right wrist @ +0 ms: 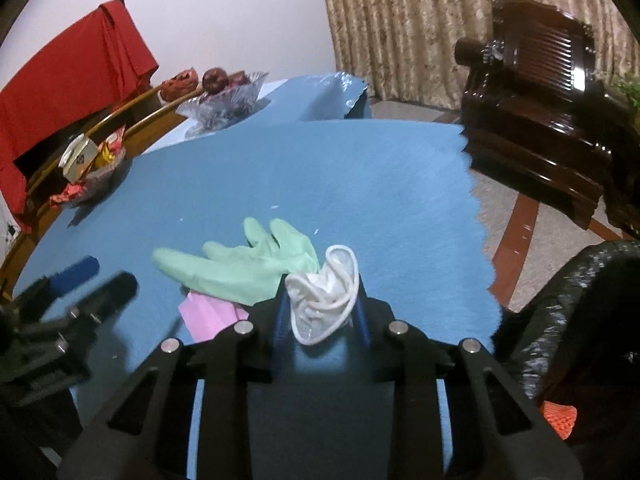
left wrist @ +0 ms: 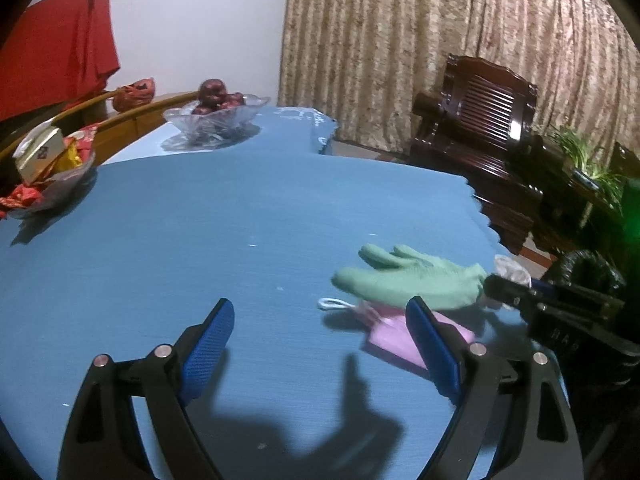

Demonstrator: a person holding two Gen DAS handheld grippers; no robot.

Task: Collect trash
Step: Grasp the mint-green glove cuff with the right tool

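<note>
A green glove [left wrist: 408, 278] [right wrist: 244, 264] lies on the blue tablecloth [left wrist: 240, 220], partly over a pink face mask [left wrist: 396, 334] [right wrist: 208, 314]. My right gripper [right wrist: 322, 308] is shut on a crumpled white mask [right wrist: 326, 292], held just above the cloth beside the glove's cuff; the mask shows in the left wrist view [left wrist: 512, 270]. My left gripper [left wrist: 320, 344] is open and empty, low over the cloth, its right finger [left wrist: 432, 344] over the pink mask. The left gripper shows at the left edge of the right wrist view [right wrist: 96, 276].
A black trash bag [right wrist: 580, 312] [left wrist: 588, 272] hangs open off the table's right edge, with something orange [right wrist: 560, 420] below it. A glass bowl of apples [left wrist: 216, 116] and a snack dish [left wrist: 48, 176] stand at the far left. A dark wooden chair [left wrist: 480, 128] stands beyond.
</note>
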